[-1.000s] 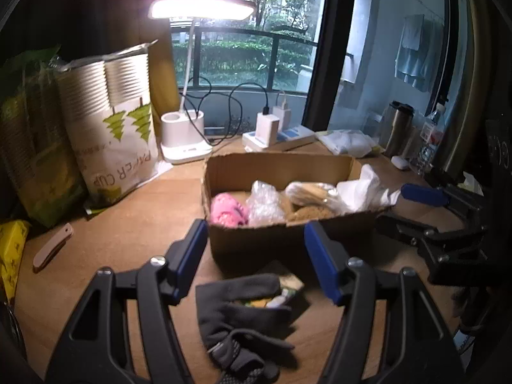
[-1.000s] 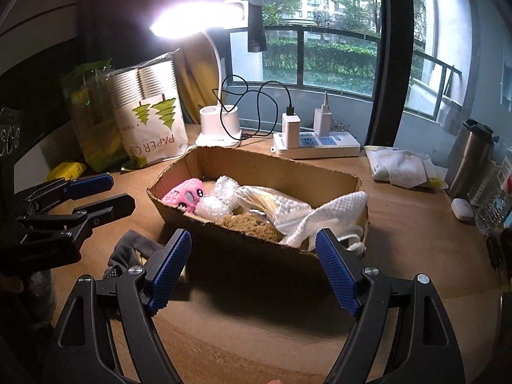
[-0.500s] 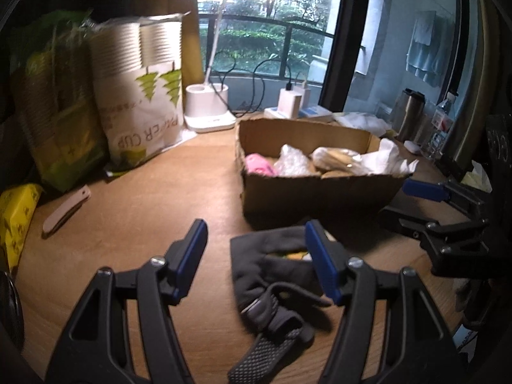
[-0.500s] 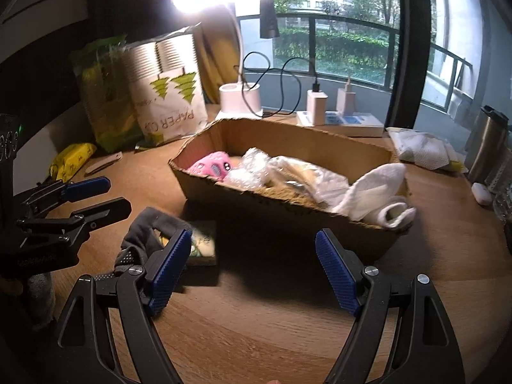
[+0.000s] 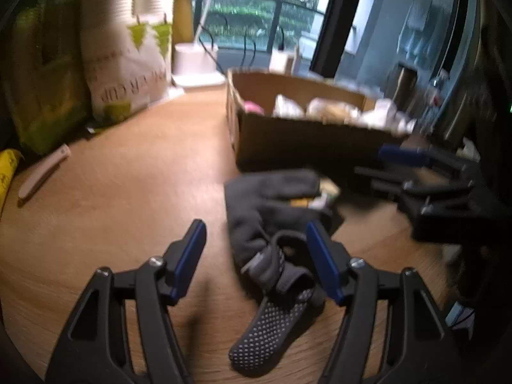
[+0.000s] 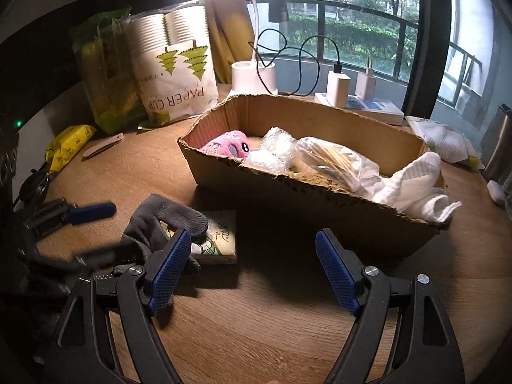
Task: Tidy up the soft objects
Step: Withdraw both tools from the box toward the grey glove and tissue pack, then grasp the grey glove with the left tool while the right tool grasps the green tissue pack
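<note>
A dark grey glove with a dotted palm lies on the wooden table, partly over a green tissue pack. My left gripper is open and empty, low over the glove's near end. The glove also shows in the right wrist view. My right gripper is open and empty above the table in front of the cardboard box. The box holds a pink plush, clear plastic bags and a white cloth hanging over its rim. The left gripper shows at the left of the right wrist view.
A paper cup bag and a green bag stand at the back left. A yellow pack and a folded knife lie near them. A lamp base, power strip and steel flask line the back.
My left gripper has pulled back and swung left and lower, so the glove now lies between its fingers. My right gripper has drawn back and down from the box.
</note>
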A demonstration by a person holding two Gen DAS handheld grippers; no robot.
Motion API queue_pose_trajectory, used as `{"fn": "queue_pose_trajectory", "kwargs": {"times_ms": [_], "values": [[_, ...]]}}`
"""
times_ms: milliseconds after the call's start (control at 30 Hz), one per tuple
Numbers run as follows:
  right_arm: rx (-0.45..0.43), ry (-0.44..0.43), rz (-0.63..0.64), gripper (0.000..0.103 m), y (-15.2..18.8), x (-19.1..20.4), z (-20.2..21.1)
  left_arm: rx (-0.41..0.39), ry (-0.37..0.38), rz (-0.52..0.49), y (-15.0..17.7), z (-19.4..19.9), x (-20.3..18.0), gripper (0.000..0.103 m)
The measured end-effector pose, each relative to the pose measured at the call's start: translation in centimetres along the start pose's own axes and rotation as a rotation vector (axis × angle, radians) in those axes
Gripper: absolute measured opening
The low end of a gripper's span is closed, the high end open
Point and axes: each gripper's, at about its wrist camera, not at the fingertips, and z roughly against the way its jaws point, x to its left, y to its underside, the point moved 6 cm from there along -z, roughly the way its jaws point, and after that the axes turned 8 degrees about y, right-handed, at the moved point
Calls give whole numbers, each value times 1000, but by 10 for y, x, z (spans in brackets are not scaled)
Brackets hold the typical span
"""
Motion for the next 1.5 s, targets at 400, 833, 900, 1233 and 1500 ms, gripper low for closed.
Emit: {"fn": "queue_pose_trajectory", "kwargs": {"times_ms": [400,833,900,1233,1500], "values": [[16,5,15,83,0,8,-5,19,69,-14,8,-6,-1,29],[44,-36,47,83,-4,34,-25,-62,15,20,0,33,36,25],[53,-44,52,83,-3,39,-30,-68,9,32,-1,37,44,25],[108,-62,58,80,2,54,-54,-81,-37,47,-5,48,63,25],[88,-71,58,68,-4,43,-42,-91,-19,20,-18,47,43,25]]}}
